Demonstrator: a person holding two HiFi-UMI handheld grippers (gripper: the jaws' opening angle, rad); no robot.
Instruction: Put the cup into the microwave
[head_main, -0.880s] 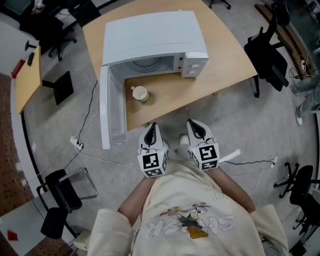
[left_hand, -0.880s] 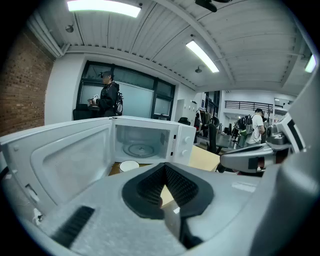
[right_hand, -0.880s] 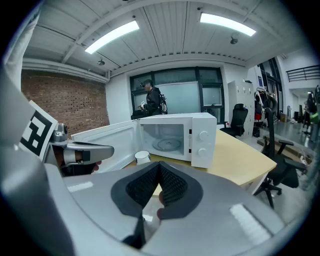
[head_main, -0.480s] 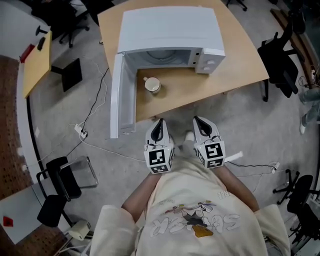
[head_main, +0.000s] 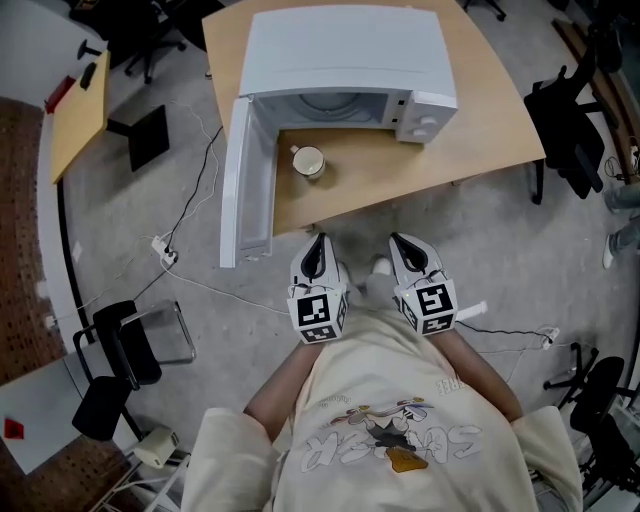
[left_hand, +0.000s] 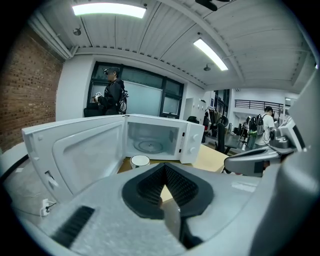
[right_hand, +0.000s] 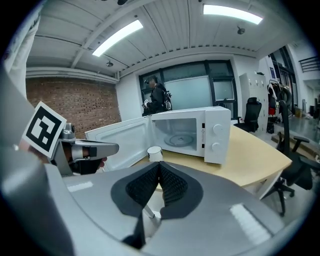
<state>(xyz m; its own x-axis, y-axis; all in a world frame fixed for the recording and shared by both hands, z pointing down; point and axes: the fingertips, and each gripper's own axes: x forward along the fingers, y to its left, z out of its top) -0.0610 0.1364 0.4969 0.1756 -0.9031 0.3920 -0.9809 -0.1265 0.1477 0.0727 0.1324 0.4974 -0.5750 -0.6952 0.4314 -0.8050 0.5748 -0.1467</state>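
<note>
I'm squaring up to the table (head_main: 480, 110), and the microwave (head_main: 345, 50) is drifting toward centre. The left gripper (head_main: 318, 244) and right gripper (head_main: 399, 245) are staying closed and empty. The cup (head_main: 308, 160) is waiting near the table's left edge, before the open cavity.

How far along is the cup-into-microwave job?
Done: the microwave has its door wide open, and the cavity is empty. In hand: nothing. The left gripper and right gripper are both shut and empty, short of the table edge. Left: the cup stands on the table in front of the open cavity, not yet gripped or set inside.
</note>
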